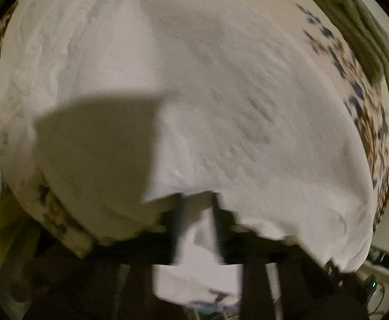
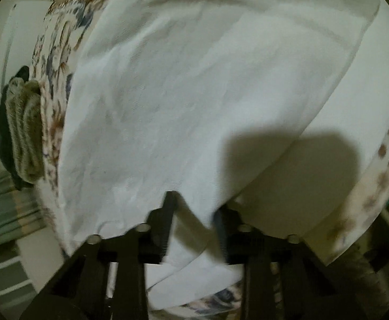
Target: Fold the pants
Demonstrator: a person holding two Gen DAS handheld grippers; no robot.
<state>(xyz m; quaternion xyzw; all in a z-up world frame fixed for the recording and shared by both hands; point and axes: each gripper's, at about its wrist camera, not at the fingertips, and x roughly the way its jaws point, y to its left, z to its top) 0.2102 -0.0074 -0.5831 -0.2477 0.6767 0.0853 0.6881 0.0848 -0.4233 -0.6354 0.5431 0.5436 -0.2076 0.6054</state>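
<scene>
White pants (image 1: pixel 221 93) lie spread over a floral-patterned bed cover (image 1: pixel 367 122) and fill both views (image 2: pixel 181 93). My left gripper (image 1: pixel 195 202) is shut on the near edge of the pants, with white cloth pinched between its black fingers and hanging below. My right gripper (image 2: pixel 194 208) is shut on another part of the near edge, cloth bunched between its fingers. A fold of the pants lies over a lower layer at the right of the right wrist view. Both frames are motion-blurred.
A folded olive-grey knit garment (image 1: pixel 354 21) lies at the far right edge of the bed; it also shows in the right wrist view (image 2: pixel 24 130) at the left. The patterned cover (image 2: pixel 58 53) borders the pants. A yellow object (image 1: pixel 0 218) sits low left.
</scene>
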